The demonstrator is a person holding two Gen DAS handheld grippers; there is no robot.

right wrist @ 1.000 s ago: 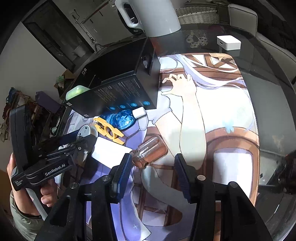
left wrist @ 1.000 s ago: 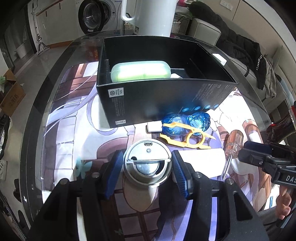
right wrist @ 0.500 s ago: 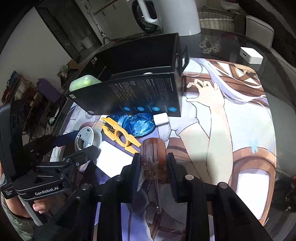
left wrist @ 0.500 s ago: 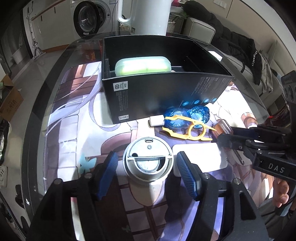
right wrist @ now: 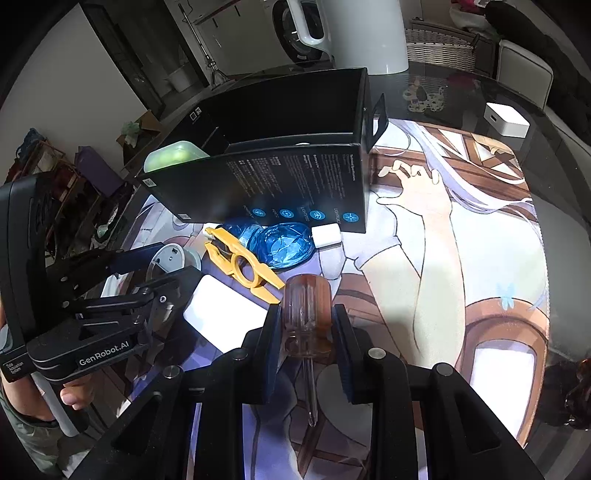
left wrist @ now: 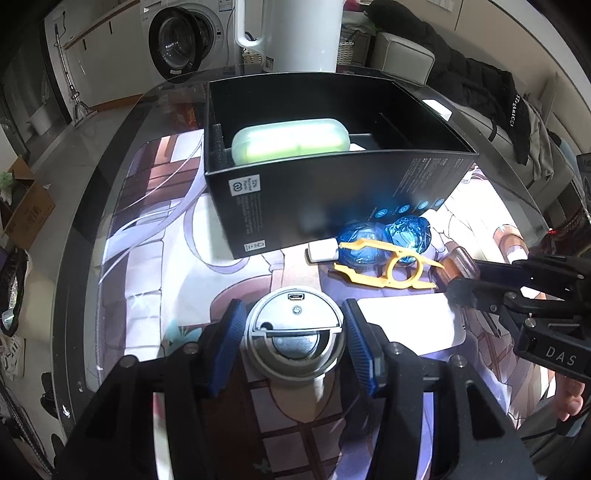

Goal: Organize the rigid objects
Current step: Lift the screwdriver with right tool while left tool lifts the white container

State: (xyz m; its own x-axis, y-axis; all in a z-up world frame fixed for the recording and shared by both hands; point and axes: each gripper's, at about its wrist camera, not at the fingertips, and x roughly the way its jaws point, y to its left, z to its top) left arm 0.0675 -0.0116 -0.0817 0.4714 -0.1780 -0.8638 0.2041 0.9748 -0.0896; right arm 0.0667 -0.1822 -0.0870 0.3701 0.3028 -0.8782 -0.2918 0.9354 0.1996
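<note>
My right gripper (right wrist: 306, 321) is shut on the amber handle of a screwdriver (right wrist: 305, 314), its shaft pointing back toward the camera. It also shows in the left wrist view (left wrist: 476, 282). My left gripper (left wrist: 295, 334) straddles a round silver device (left wrist: 295, 332), its blue pads close to both sides; contact is unclear. A black open box (left wrist: 332, 206) holds a pale green case (left wrist: 290, 140). In front of the box lie a blue crystal object (right wrist: 277, 243), a yellow plastic tool (right wrist: 240, 269), a small white block (right wrist: 325, 235) and a white card (right wrist: 225, 317).
A white kettle (right wrist: 362, 33) stands behind the box. A white square box (right wrist: 506, 120) sits at the far right of the glass table (right wrist: 554, 155). A printed mat (right wrist: 461, 258) covers the table. Chairs, dark jackets and a washing machine are beyond.
My right gripper closed on the screwdriver handle and lifted it. My left gripper's fingers moved apart from the silver device, then came close around it again.
</note>
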